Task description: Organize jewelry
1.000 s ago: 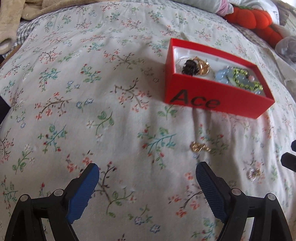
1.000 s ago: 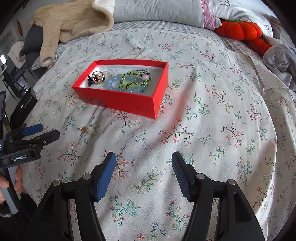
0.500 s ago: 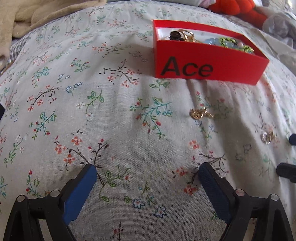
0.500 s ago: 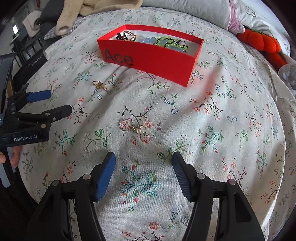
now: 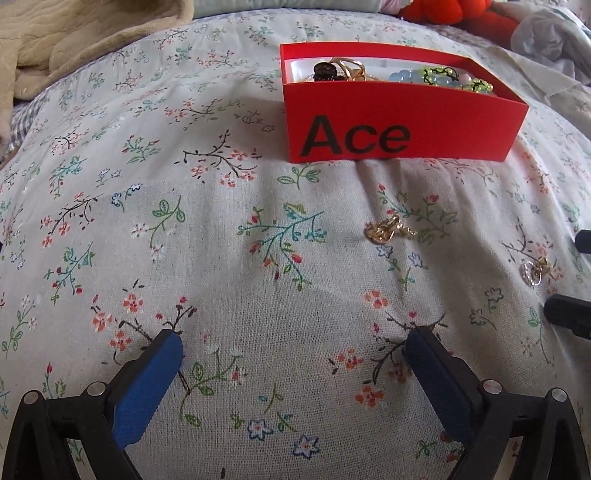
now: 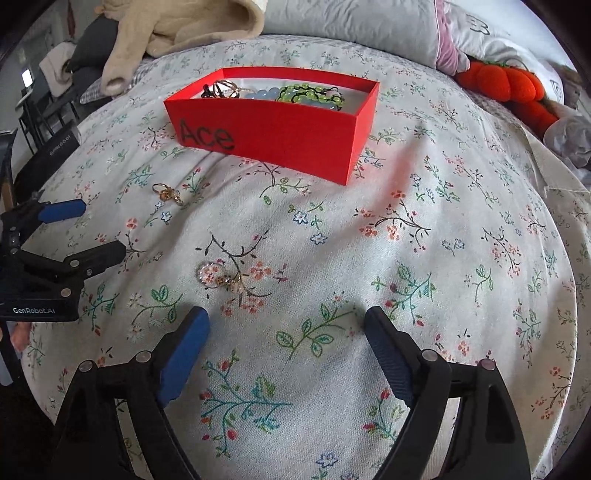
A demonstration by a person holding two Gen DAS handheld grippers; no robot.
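A red box marked "Ace" (image 5: 399,122) (image 6: 280,136) sits on the floral bedspread and holds gold rings, a dark clip and blue and green bead bracelets (image 6: 306,94). A gold earring (image 5: 388,230) (image 6: 168,192) lies loose in front of the box. A silver hoop earring with a gold charm (image 6: 221,277) (image 5: 533,271) lies nearer, just ahead of my right gripper's left finger. My left gripper (image 5: 291,362) is open and empty, low over the cloth. My right gripper (image 6: 286,332) is open and empty. The left gripper also shows in the right wrist view (image 6: 81,232).
A beige blanket (image 5: 55,40) lies at the back left. An orange plush pumpkin (image 6: 506,86) and a grey pillow (image 6: 351,26) lie at the head of the bed. The bed edge drops off at the left (image 6: 22,177).
Both grippers have dropped lower and moved forward toward the box and the loose earrings. Both stay open and empty.
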